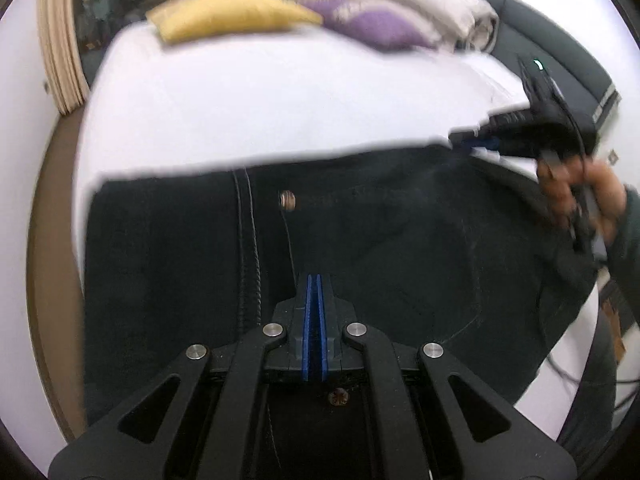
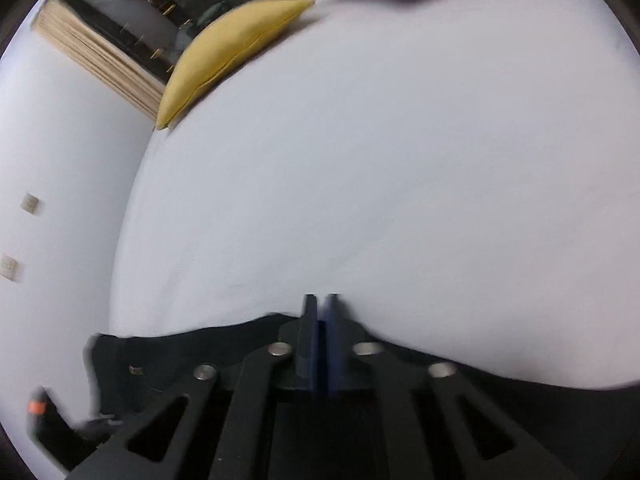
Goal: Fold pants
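Dark, soft pants (image 1: 360,248) lie spread on the smooth white bed (image 1: 260,112) beneath the closed left hand-held gripper (image 1: 314,280) (one round button shows); the right hand-held gripper (image 2: 322,300) stands slightly parted, holding nothing visible.

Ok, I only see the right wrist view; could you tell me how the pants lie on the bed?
Observer: The dark pants lie spread out on the white bed, waistband at the far edge, button showing.
Operator: Where is the left claw, please?
Observer: The left claw is shut, over the pants, just short of the button.
Operator: And the right claw?
Observer: The right claw sits at the waistband's right corner; its grip is unclear.
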The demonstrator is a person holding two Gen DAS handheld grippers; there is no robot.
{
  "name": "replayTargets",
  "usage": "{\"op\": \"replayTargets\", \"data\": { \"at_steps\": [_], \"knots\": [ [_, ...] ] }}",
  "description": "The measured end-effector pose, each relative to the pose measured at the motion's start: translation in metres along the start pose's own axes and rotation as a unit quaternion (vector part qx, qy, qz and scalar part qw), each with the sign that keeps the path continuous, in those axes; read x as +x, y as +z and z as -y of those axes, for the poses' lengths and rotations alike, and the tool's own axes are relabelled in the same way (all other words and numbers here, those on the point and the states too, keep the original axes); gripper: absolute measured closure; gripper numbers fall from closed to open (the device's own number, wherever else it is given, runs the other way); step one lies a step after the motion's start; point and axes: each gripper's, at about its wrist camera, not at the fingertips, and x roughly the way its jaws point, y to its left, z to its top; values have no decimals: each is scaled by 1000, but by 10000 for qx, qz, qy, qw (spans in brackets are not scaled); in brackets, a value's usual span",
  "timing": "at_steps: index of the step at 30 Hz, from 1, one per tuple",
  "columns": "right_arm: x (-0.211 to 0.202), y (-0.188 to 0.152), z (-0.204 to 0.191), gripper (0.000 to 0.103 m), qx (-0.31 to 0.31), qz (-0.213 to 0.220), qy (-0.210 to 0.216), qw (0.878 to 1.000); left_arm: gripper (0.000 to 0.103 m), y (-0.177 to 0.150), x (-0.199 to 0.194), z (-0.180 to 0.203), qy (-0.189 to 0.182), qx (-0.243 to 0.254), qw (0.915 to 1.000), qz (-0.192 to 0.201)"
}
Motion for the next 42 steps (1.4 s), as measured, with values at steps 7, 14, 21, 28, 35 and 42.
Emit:
{"op": "replayTargets", "data": {
  "at_steps": [7, 14, 21, 28, 35, 42],
  "knots": [
    [33, -64, -48, 66, -709, -511, 588, 9944, 101, -9, 29, -27, 265, 33, 9995, -153],
    [-39, -67, -11, 80, -115, 110, -322, 9994, 101, 10, 1, -63, 599, -316, 9977, 23],
    [-48, -146, -39, 39, -504, -214, 606, 9967, 101, 34, 11, -53, 751, 80, 9971, -18],
    [-93, -176, 73, 77, 1076, 308, -450, 9927, 101, 44, 31, -71, 595, 203, 9972, -401],
    [-148, -228, 95, 34, 1110, 589, -322, 9915, 100, 38, 28, -6, 877, 832, 9917, -439],
    [-192, -263, 149, 73, 1796, 818, -1462, 9694, 100, 41, 27, -12, 1049, 579, 9915, -516]
  ]
}}
